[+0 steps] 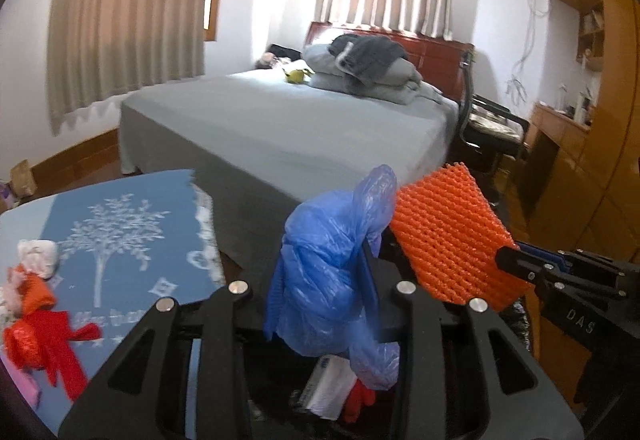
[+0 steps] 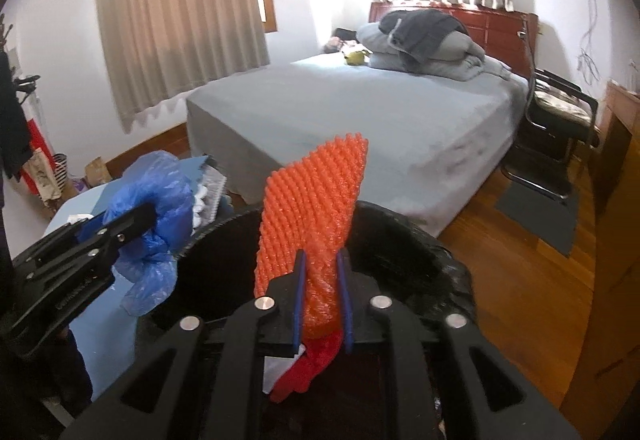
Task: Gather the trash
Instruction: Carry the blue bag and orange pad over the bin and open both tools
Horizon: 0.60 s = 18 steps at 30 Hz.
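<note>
The left gripper (image 2: 150, 218) squeezes a crumpled blue plastic bag (image 1: 328, 272), and the bag bulges out around its black fingers. The right gripper (image 2: 322, 280) pinches the bottom end of an orange foam net sleeve (image 2: 312, 208), which sticks up tall between the two blue pads (image 2: 299, 296). Both grippers are close side by side, with the blue bag on the left and the orange net on the right. They hang over a round bin lined with a black bag (image 2: 404, 240). Inside the bin lie a red scrap (image 2: 308, 368) and some white paper (image 1: 326, 392). Off to the left is a table with a blue cloth that has a white tree on it (image 1: 120, 232). More trash sits on that cloth: a red plastic bag (image 1: 44, 336) and a white crumpled wad (image 1: 38, 256). Behind it all is a big bed with a grey sheet (image 2: 360, 112) and a pile of folded grey bedding (image 2: 424, 40).
</note>
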Available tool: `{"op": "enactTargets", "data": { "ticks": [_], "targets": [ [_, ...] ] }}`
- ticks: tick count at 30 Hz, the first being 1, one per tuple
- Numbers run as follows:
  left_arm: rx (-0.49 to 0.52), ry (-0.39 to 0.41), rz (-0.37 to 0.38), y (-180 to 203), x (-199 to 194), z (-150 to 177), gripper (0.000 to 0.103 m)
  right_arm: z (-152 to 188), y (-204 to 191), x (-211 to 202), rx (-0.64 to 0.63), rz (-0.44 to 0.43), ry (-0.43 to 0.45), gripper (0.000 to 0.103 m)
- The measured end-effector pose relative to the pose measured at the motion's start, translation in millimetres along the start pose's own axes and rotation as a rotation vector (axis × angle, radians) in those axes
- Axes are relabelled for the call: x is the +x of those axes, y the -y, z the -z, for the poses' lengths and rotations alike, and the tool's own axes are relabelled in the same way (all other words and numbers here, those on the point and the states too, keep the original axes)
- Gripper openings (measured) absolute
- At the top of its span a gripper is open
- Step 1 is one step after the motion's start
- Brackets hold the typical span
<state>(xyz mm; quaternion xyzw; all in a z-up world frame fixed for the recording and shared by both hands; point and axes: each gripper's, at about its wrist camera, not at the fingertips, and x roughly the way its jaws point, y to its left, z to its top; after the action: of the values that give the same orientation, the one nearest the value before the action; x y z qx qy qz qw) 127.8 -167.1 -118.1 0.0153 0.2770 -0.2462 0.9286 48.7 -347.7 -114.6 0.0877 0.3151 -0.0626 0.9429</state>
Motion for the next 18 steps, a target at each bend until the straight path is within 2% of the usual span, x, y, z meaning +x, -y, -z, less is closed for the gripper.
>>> {"op": "enactTargets", "data": {
  "ticks": [1, 3, 5, 8, 10, 12, 13, 16, 18],
  "targets": [
    [0.001, -0.004, 0.007, 3, 3, 1, 0.036, 1, 4, 1, 0.007, 0.007, -0.004, 0.019],
    [0.002, -0.020, 0.029, 7, 9, 2, 0.046, 4, 11, 1, 0.018, 0.016, -0.012, 0.019],
    [0.001, -0.022, 0.034, 8, 11, 4, 0.057, 7, 15, 2, 0.026, 0.024, -0.019, 0.024],
    [0.002, -0.021, 0.029, 8, 11, 6, 0.063, 9, 19, 2, 0.030, 0.032, -0.022, 0.032],
    [0.000, -0.013, 0.008, 4, 8, 7, 0.067, 10, 20, 2, 0.032, 0.037, -0.020, 0.048],
    [-0.005, -0.006, -0.014, -1, 3, 5, 0.071, 9, 21, 2, 0.036, 0.035, -0.014, 0.055],
    [-0.007, 0.000, -0.030, -5, 0, 6, 0.073, 8, 20, 1, 0.036, 0.036, -0.007, 0.066],
    [-0.016, 0.017, -0.074, -19, -12, 6, 0.080, 6, 15, -2, 0.036, 0.038, 0.021, 0.088],
    [-0.026, 0.027, -0.107, -30, -21, 5, 0.083, 2, 7, -4, 0.030, 0.026, 0.045, 0.097]
  ]
}}
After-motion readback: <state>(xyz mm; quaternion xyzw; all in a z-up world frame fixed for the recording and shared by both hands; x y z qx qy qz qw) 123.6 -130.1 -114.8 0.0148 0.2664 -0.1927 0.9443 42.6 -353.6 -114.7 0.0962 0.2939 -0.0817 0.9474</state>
